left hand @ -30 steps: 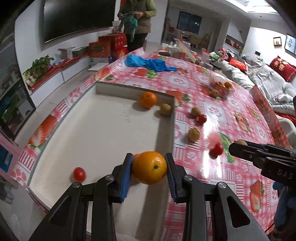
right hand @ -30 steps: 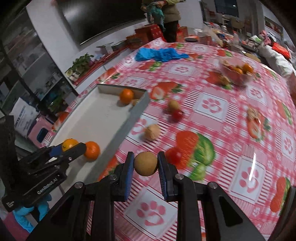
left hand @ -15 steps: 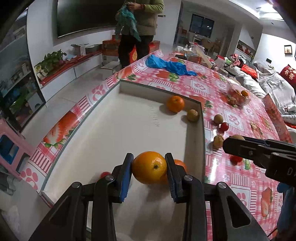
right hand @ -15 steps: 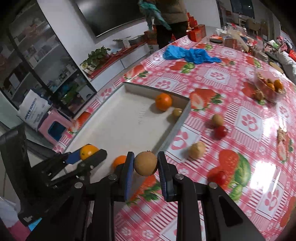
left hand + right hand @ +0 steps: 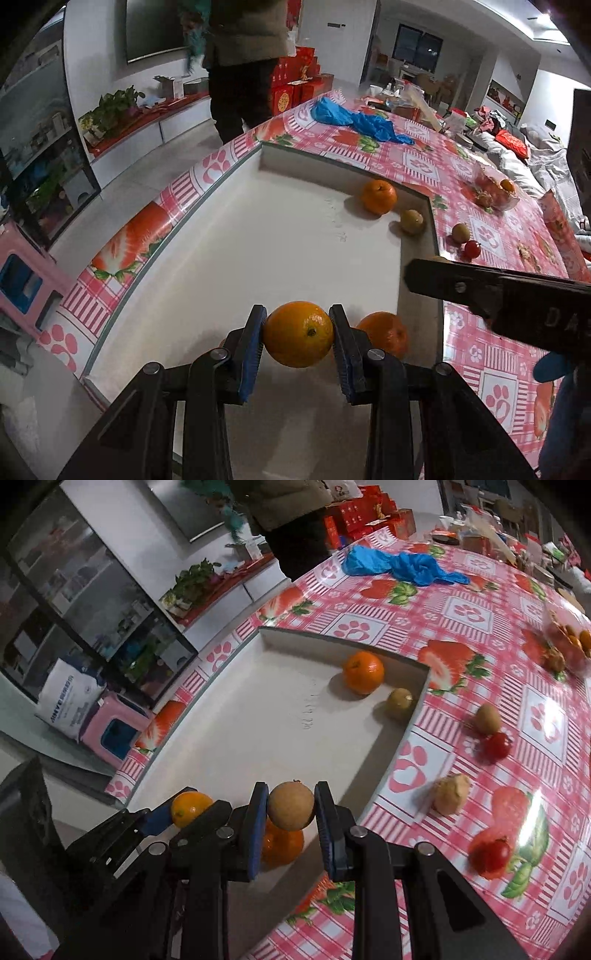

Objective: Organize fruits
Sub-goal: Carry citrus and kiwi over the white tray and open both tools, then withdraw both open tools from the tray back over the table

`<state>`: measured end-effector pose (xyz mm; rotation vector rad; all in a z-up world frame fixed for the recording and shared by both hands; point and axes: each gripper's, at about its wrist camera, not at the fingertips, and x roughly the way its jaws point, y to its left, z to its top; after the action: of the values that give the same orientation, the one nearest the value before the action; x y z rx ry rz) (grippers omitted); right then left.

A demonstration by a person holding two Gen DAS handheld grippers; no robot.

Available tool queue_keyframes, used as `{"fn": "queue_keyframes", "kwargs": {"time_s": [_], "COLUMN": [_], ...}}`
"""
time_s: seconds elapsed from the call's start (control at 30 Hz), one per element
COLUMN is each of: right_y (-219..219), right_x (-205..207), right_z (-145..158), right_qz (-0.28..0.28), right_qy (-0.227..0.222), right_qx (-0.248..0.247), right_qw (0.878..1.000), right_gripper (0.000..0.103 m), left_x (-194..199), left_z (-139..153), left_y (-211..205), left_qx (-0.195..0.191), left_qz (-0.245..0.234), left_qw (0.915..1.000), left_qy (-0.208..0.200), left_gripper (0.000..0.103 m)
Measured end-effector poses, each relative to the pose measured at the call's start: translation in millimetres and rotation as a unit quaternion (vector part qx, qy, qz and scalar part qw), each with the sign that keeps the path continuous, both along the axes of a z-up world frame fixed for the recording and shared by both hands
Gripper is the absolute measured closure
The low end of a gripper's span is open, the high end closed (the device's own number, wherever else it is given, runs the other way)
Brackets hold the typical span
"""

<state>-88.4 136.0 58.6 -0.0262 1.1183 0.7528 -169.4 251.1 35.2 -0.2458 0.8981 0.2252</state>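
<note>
Left hand-held gripper (image 5: 298,339) is clamped on an orange (image 5: 298,334), its blue pads pressing the fruit from both sides above the near end of a shallow white tray (image 5: 229,236) that lies on the tabletop (image 5: 424,166), which is covered by a red-and-white cloth printed with paws and strawberries. Just to the right of the held fruit, a second orange (image 5: 384,334) sits on the tray floor near the right wall. In the tray's far right corner a third orange (image 5: 378,196) lies beside a small brown fruit (image 5: 412,221).

Right hand-held gripper (image 5: 290,812) is closed around a round tan fruit (image 5: 291,805), held over the tray's near right edge with the second orange directly beneath it.

Outside the tray, to its right on the cloth, lie another brown fruit (image 5: 487,719) touching a small red fruit (image 5: 496,744), then a pale knobbly fruit (image 5: 450,794), and nearer the camera another red fruit (image 5: 491,854). A crumpled blue bag (image 5: 402,566) rests at the far side of the tabletop, and a clear bowl of fruit (image 5: 495,190) stands toward the far right. A person (image 5: 243,74) stands beyond the tabletop's far edge.
</note>
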Motion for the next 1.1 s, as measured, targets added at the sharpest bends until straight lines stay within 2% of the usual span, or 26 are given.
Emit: {"fn": "queue_keyframes", "kwargs": {"time_s": [0.03, 0.07, 0.1, 0.17, 0.2, 0.23, 0.3, 0.33, 0.37, 0.53, 0.6, 0.7, 0.87, 1.0, 1.1], "right_y": [1.7, 3.5, 4.6, 4.1, 2.3, 0.7, -5.3, -8.0, -15.1, -58.9, -91.6, -139.1, -201.6, -234.5, -252.7], "right_x": [0.4, 1.3, 2.0, 3.6, 3.9, 3.9, 4.0, 4.4, 4.7, 10.2, 13.4, 19.4, 26.6, 29.4, 26.4], "right_z": [-0.8, -1.9, -2.4, -1.2, 0.2, 1.7, 5.1, 5.7, 7.6, 15.3, 17.8, 14.7, 2.7, -14.4, -27.8], "right_qz": [0.002, 0.004, 0.003, 0.001, 0.000, -0.002, -0.010, -0.013, -0.019, -0.061, -0.097, -0.153, -0.222, -0.252, -0.266], "right_qy": [0.002, 0.003, 0.003, 0.003, 0.001, -0.001, -0.004, -0.005, -0.006, -0.017, -0.025, -0.026, -0.042, -0.048, -0.060], "right_qx": [0.001, 0.001, 0.001, 0.005, 0.008, 0.009, 0.012, 0.014, 0.018, 0.021, 0.022, 0.012, -0.056, -0.117, -0.139], "right_qw": [1.000, 1.000, 1.000, 1.000, 1.000, 1.000, 1.000, 1.000, 1.000, 0.998, 0.995, 0.988, 0.972, 0.960, 0.952], "right_gripper": [0.074, 0.066, 0.051, 0.030, 0.025, 0.024, 0.021, 0.020, 0.018, 0.015, 0.009, 0.009, 0.009, 0.009, 0.008], "left_x": [0.4, 0.6, 0.4, 1.5, 1.9, 2.4, -0.1, -2.4, -5.4, -6.7, -7.0, -5.6, 1.6, 7.8, 11.5], "left_z": [-1.3, -2.7, -3.1, -5.6, -6.9, -8.8, -8.3, -5.8, -2.0, 11.6, 16.6, 23.2, 24.6, 16.6, 5.2], "left_y": [0.6, 1.8, 2.6, 3.9, 4.3, 4.3, 4.4, 4.1, 3.6, -4.4, -11.3, -30.2, -77.6, -124.6, -155.2], "left_qx": [0.000, 0.000, 0.000, 0.003, 0.004, 0.007, 0.011, 0.015, 0.020, 0.023, 0.023, 0.021, 0.005, 0.009, 0.012], "left_qz": [0.001, 0.004, 0.006, 0.007, 0.008, 0.009, 0.011, 0.018, 0.025, 0.013, 0.004, -0.021, -0.085, -0.144, -0.173], "left_qw": [1.0000, 1.0000, 1.0000, 0.9999, 0.9999, 0.9998, 0.9998, 0.9997, 0.9995, 0.9996, 0.9996, 0.9993, 0.9962, 0.9895, 0.9845], "left_qy": [0.002, 0.003, 0.002, 0.008, 0.012, 0.019, 0.016, 0.009, -0.002, -0.013, -0.019, -0.025, -0.016, 0.004, 0.025], "left_gripper": [0.067, 0.067, 0.066, 0.066, 0.066, 0.066, 0.043, 0.024, 0.018, 0.018, 0.018, 0.018, 0.018, 0.018, 0.018]}}
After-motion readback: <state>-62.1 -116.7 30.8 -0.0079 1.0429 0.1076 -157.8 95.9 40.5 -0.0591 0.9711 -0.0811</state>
